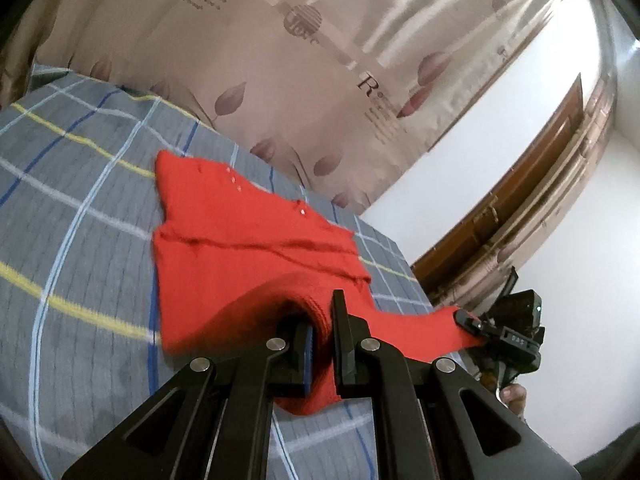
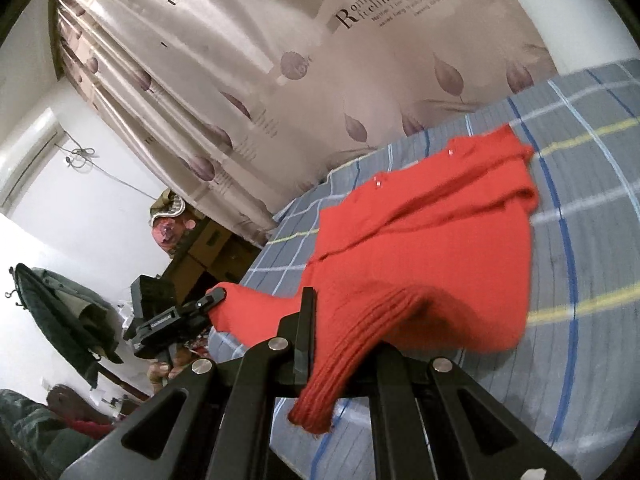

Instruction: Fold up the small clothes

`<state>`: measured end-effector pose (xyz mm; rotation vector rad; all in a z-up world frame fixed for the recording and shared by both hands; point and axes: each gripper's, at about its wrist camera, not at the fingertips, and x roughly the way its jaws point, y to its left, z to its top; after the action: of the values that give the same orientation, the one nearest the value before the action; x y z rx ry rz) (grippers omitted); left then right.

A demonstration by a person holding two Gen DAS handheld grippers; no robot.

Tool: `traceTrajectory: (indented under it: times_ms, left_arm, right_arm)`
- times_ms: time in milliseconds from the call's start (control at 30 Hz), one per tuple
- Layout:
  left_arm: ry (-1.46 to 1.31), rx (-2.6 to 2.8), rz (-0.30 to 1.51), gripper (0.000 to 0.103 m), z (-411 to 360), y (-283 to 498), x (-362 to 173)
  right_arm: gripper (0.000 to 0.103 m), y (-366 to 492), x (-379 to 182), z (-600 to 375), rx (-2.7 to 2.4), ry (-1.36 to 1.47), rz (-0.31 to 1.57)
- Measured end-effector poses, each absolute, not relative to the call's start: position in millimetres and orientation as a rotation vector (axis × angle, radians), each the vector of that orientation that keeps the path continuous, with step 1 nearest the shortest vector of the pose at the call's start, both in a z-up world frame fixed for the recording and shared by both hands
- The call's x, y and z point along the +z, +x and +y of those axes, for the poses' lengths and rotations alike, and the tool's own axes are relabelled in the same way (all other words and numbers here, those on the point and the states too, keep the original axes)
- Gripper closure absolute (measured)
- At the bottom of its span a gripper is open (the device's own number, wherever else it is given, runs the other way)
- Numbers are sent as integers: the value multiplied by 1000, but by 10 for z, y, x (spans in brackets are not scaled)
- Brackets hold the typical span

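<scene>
Red sweater (image 1: 256, 264) at centre frame lies on the checked bed (image 1: 80, 208), both tools, left (image 1: 320, 340) and right (image 2: 344, 332), clamped on its hem.

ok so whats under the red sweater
The red sweater lies on a grey checked bedsheet; the sheet directly beneath it is covered. The left gripper and right gripper lift its near edge.

Red knit sweater (image 1: 256, 248), hem lifted

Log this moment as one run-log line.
left gripper: shut on red sweater hem | right gripper: shut on hem | hem lifted | far end on plaid bedsheet
</scene>
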<state>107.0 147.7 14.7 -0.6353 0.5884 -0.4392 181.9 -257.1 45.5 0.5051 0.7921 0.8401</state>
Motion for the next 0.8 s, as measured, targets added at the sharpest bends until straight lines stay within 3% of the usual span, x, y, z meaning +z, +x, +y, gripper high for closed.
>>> traceTrajectory:
  times_ms: [333,800]
  left_arm:
    - [-633,-369,600,96,1538,1881,149]
    - [-663,-259,677,96,1598,2969,-143]
  right_arm:
    - [96,2665,431,-2470,818,492,812]
    - [96,3786,-11,-2476,742,570,895]
